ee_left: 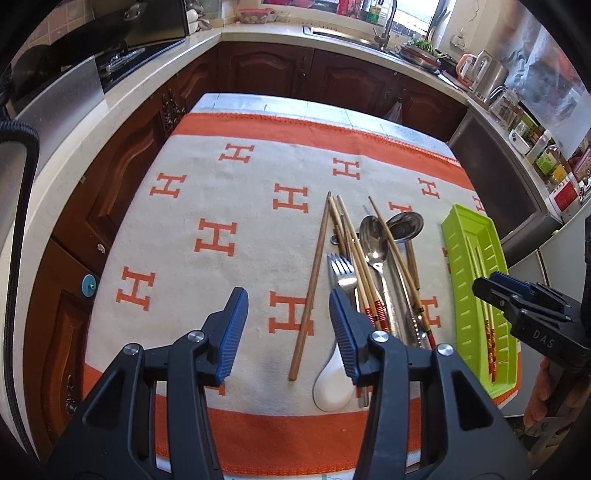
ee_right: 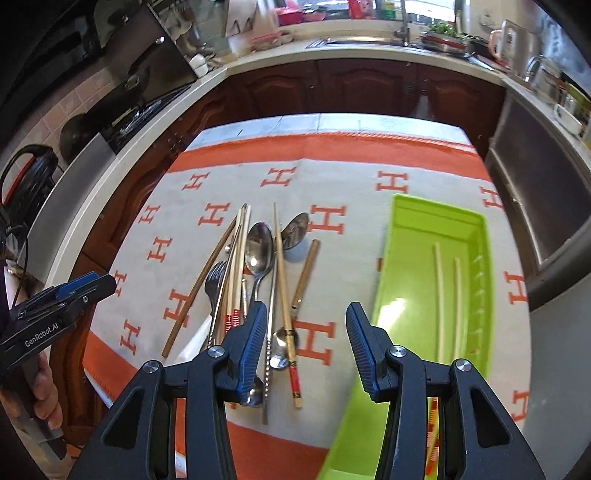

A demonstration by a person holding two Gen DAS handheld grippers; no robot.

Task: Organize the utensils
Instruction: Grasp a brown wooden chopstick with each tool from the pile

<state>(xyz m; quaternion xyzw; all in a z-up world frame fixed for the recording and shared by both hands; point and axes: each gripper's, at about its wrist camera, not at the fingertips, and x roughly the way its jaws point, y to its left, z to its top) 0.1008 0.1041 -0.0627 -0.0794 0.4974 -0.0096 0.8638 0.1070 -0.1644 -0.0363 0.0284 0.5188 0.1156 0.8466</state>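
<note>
A pile of utensils lies on the H-patterned cloth (ee_left: 221,206): several bamboo chopsticks (ee_left: 354,251), a dark wooden chopstick (ee_left: 310,291), a fork (ee_left: 341,269), a steel spoon (ee_left: 373,240), a ladle (ee_left: 406,225) and a white ceramic spoon (ee_left: 332,387). A green tray (ee_left: 461,266) to their right holds two chopsticks (ee_right: 447,295). My left gripper (ee_left: 288,328) is open and empty above the cloth, left of the pile. My right gripper (ee_right: 306,343) is open and empty, between the pile (ee_right: 258,266) and the tray (ee_right: 406,295). Each gripper shows in the other's view: the right (ee_left: 517,306), the left (ee_right: 70,295).
The table (ee_left: 295,105) stands in a kitchen with wooden cabinets (ee_left: 314,74) and a counter (ee_left: 110,110) on three sides. A stove (ee_left: 122,59), sink (ee_left: 343,33), kettles and jars (ee_left: 517,110) sit on the counter. The cloth's near orange border (ee_left: 280,435) marks the table's front edge.
</note>
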